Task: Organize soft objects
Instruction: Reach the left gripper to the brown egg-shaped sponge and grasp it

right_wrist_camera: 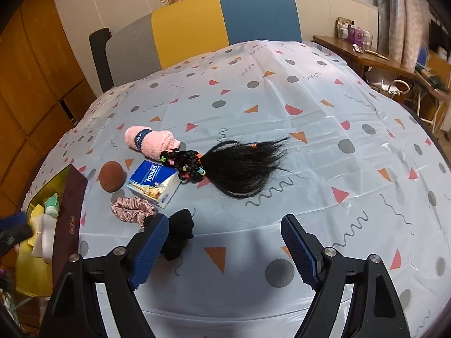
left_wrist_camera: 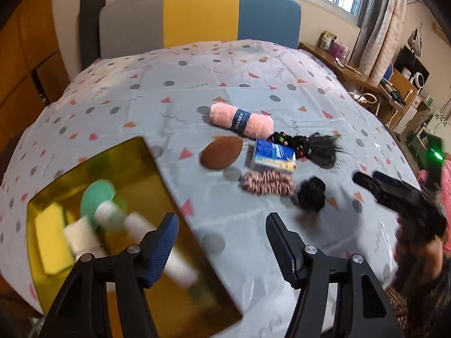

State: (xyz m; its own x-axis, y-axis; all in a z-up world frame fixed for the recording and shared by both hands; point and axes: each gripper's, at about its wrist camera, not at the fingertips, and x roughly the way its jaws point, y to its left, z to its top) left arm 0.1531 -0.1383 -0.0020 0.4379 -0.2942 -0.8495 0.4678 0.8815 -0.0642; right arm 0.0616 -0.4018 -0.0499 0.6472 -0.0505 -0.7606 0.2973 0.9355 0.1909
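Observation:
A gold box (left_wrist_camera: pixel 157 174) stands on the patterned cloth (right_wrist_camera: pixel 282 98) at the left, with a yellow sponge (left_wrist_camera: pixel 52 239), a green puff (left_wrist_camera: pixel 97 197) and white rolls (left_wrist_camera: pixel 81 236) inside. My left gripper (left_wrist_camera: pixel 221 221) is open and empty above the box's right edge. On the cloth lie a pink rolled towel (right_wrist_camera: pixel 152 143), a brown puff (right_wrist_camera: pixel 112 179), a blue tissue pack (right_wrist_camera: pixel 153 183), a pink scrunchie (right_wrist_camera: pixel 132 208), a black hairpiece (right_wrist_camera: pixel 239 166) and a black scrunchie (right_wrist_camera: pixel 180 233). My right gripper (right_wrist_camera: pixel 224 221) is open and empty, its left finger beside the black scrunchie.
A grey, yellow and blue headboard (left_wrist_camera: pixel 197 14) closes the far side. A wooden side table (right_wrist_camera: pixel 366 53) with small boxes stands at the right, wooden cabinets (right_wrist_camera: pixel 28 84) at the left. A person's hand (left_wrist_camera: pixel 417 242) holds the right gripper (left_wrist_camera: pixel 367 175).

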